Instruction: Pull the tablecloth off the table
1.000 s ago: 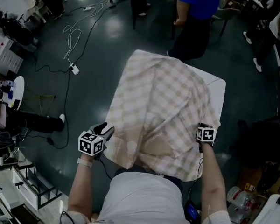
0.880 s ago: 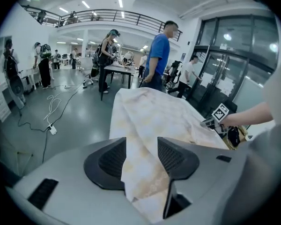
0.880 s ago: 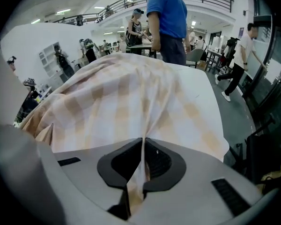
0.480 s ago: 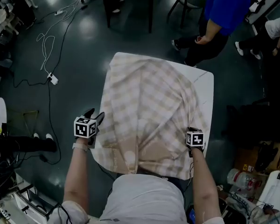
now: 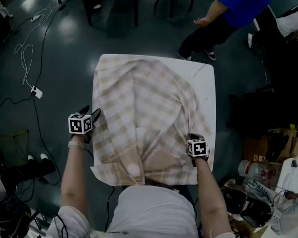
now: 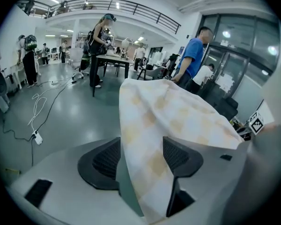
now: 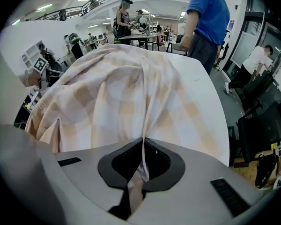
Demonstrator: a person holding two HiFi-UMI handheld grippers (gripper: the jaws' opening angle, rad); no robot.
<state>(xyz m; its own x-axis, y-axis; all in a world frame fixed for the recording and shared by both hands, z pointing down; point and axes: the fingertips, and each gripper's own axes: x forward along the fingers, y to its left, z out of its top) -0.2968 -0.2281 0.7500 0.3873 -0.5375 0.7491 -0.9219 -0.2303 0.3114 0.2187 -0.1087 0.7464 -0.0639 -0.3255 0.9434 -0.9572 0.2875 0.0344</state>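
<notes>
Cloth gathers nearest the wearer: the near edge of the checked beige tablecloth (image 5: 144, 113) hangs over the near side of the white counter (image 5: 207, 90). At the near right corner the right gripper (image 5: 193, 137) points steeply down. Its fingers (image 7: 114, 165) are clenched on a thin upright fold of the tablecloth, which runs out from between them across the counter top.

At the counter's left edge, the left gripper (image 5: 90, 114) has its fingers (image 6: 107, 159) spread wide, having just been opening. The hanging left border of the tablecloth passes down between them, and the pads do not press on it.

The tablecloth lies rumpled, drawn into ridges toward the right gripper, and covers most of the counter. A strip of bare top shows along the right side and at the far right corner.

Farther left, on the dark floor (image 5: 59, 53), a white cable (image 5: 24, 58) loops to a power strip (image 5: 37, 92). Beyond the far edge stands a person in a blue top (image 5: 238, 4).
</notes>
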